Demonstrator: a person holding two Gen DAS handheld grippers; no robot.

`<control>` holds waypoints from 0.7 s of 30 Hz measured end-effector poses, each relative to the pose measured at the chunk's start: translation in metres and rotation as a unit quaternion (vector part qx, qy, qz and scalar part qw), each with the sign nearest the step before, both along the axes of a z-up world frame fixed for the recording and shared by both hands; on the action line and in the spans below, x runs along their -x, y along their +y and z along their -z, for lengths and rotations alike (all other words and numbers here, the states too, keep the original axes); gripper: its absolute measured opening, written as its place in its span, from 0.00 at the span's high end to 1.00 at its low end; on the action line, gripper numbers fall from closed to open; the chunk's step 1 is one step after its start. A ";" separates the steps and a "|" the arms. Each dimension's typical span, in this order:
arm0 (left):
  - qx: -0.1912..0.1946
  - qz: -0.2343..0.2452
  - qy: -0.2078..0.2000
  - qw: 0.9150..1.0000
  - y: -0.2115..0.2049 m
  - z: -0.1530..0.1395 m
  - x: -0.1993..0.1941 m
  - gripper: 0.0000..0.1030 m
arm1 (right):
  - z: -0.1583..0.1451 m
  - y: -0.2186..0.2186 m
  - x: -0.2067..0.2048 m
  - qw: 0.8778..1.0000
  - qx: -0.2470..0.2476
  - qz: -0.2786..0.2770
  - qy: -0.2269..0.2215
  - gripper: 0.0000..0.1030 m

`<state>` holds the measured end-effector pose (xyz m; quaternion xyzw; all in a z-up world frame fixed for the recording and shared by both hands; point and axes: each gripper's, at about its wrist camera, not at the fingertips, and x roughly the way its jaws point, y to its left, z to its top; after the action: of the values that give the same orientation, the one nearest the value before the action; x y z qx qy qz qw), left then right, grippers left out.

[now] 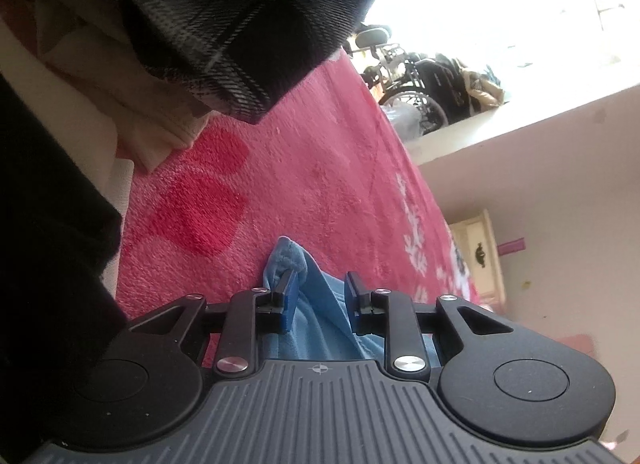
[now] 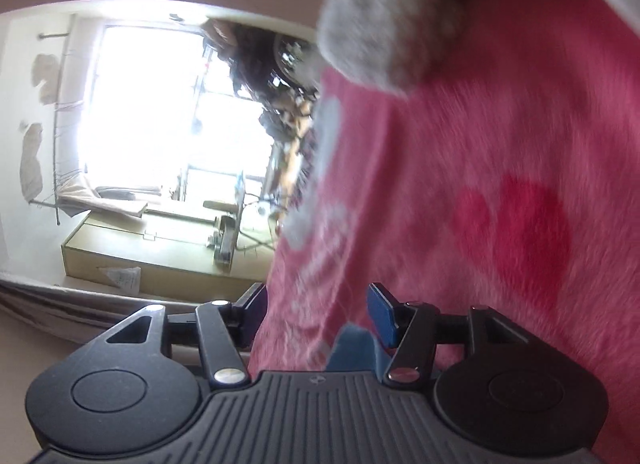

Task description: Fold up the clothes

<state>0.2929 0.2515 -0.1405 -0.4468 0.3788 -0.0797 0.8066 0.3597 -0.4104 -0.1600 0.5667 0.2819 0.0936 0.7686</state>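
Note:
A light blue fleece garment point(image 1: 320, 320) lies on the pink blanket point(image 1: 320, 184) between the jaws of my left gripper point(image 1: 320, 296). The jaws stand open, with a fold of the cloth bunched against the left finger point(image 1: 286, 296). In the right wrist view a small piece of the same blue garment point(image 2: 352, 348) shows low between the jaws of my right gripper point(image 2: 320, 316), which stand wide open over the pink blanket point(image 2: 480, 204). That view is blurred.
A pile of other clothes lies at the upper left: a dark plaid piece point(image 1: 224, 36), cream cloth point(image 1: 132, 84) and a black garment point(image 1: 44, 232). A grey fuzzy item point(image 2: 380, 20) hangs near the right camera. A wheelchair point(image 1: 416, 80) and window stand beyond the bed.

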 end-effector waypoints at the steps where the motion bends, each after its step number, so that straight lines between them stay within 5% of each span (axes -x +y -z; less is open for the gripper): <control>1: -0.011 0.003 -0.002 1.000 -0.002 -0.002 0.001 0.75 | -0.009 0.008 0.000 0.999 0.021 -0.023 -0.006 0.43; 4: -0.042 0.012 -0.006 0.999 -0.008 -0.009 0.004 0.72 | -0.039 0.051 0.002 0.984 0.114 -0.133 -0.024 0.46; 6: -0.063 0.019 -0.010 0.998 -0.013 -0.013 0.007 0.68 | -0.059 0.095 0.008 0.953 0.205 -0.220 -0.047 0.48; 8: -0.082 0.027 -0.014 0.996 -0.017 -0.017 0.010 0.67 | -0.076 0.152 0.022 0.893 0.321 -0.305 -0.084 0.52; 10: -0.098 0.031 -0.020 0.994 -0.021 -0.020 0.014 0.67 | -0.090 0.206 0.038 0.813 0.424 -0.379 -0.124 0.54; 11: -0.106 0.034 -0.024 0.993 -0.023 -0.022 0.016 0.67 | -0.091 0.231 0.047 0.774 0.460 -0.409 -0.147 0.58; 13: -0.125 0.042 -0.033 0.991 -0.028 -0.028 0.020 0.67 | -0.085 0.271 0.064 0.719 0.503 -0.445 -0.177 0.60; 21: -0.206 0.112 -0.062 0.970 -0.057 -0.034 0.047 0.52 | -0.050 0.347 0.082 0.567 0.617 -0.489 -0.245 0.61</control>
<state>0.2458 0.1949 -0.1065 -0.2200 0.3839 -0.1171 0.8891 0.2781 -0.0638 -0.1100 -0.3134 0.3059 0.3936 0.8083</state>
